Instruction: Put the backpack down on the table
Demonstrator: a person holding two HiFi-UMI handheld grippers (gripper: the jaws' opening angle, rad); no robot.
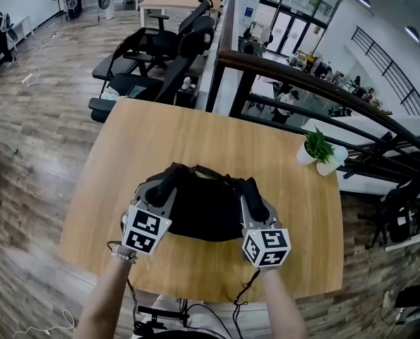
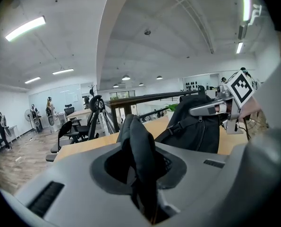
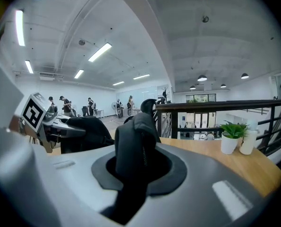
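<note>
A black backpack hangs between my two grippers over the round-cornered wooden table; I cannot tell whether its bottom touches the wood. My left gripper is shut on a black strap at the bag's left side. My right gripper is shut on a padded black strap at its right side. In the left gripper view the bag's body stands to the right, with the other gripper beyond it. The right gripper view has the bag at the left.
A small potted plant and a white bottle stand at the table's far right corner. A dark railing runs behind the table. Black office chairs sit beyond its far left edge. Cables hang at the near edge.
</note>
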